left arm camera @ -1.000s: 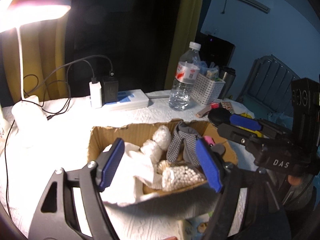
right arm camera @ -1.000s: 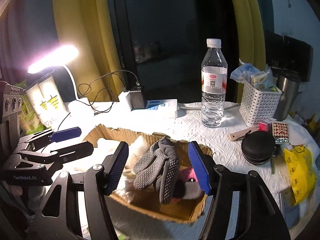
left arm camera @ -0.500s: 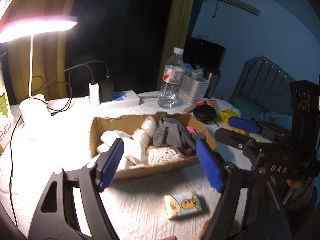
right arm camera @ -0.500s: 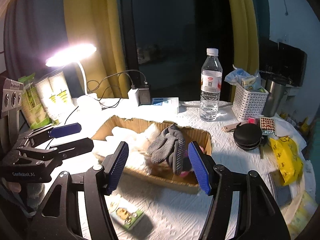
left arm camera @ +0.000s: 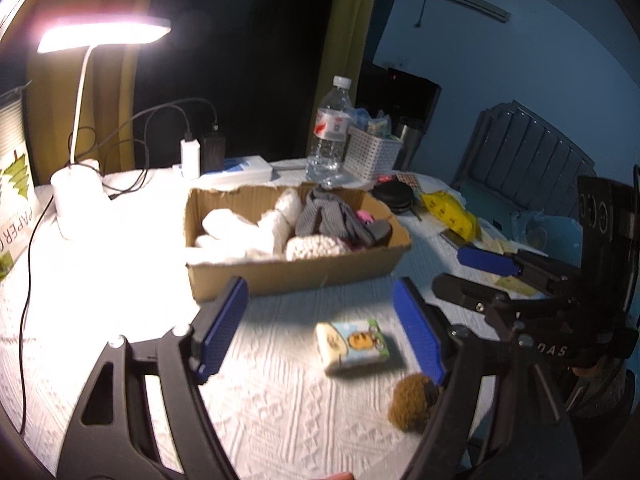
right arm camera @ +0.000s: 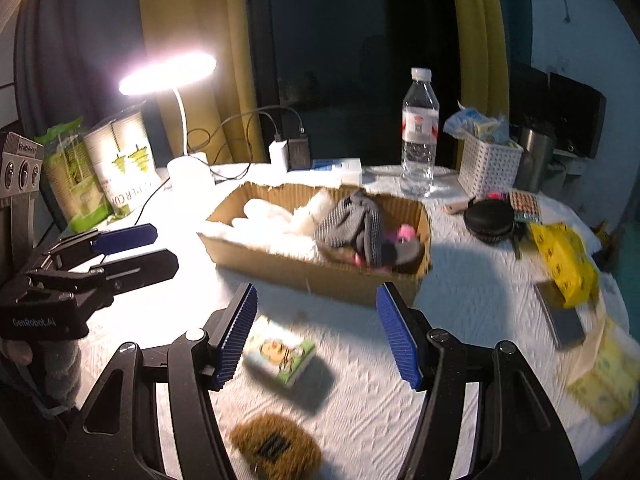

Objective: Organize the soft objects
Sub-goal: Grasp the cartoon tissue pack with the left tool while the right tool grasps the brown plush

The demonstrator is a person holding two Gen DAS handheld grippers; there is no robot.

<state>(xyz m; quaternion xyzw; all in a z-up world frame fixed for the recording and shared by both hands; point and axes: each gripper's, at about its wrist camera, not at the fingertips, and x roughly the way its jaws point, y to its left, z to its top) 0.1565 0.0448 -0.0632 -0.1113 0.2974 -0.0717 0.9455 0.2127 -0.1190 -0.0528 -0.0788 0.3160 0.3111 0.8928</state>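
Note:
A cardboard box (left arm camera: 304,270) (right arm camera: 320,276) on the white tablecloth holds white fluffy items (left arm camera: 248,232), grey gloves (left arm camera: 332,216) (right arm camera: 356,224) and something pink (right arm camera: 404,234). In front of it lie a small tissue pack with a cartoon print (left arm camera: 352,344) (right arm camera: 280,354) and a brown fuzzy pouch (left arm camera: 412,402) (right arm camera: 276,446). My left gripper (left arm camera: 320,328) is open and empty above the cloth, near the tissue pack. My right gripper (right arm camera: 318,332) is open and empty, just right of the tissue pack.
A lit desk lamp (left arm camera: 76,192) stands at the left with chargers and cables (left arm camera: 200,152). A water bottle (right arm camera: 418,132), white basket (right arm camera: 488,164), black round case (right arm camera: 490,222), yellow bag (right arm camera: 564,256) and paper cup packs (right arm camera: 116,160) ring the box.
Both grippers have pulled back from over the box toward the table's near side. The tissue pack and the brown pouch have come into view. Both stay open.

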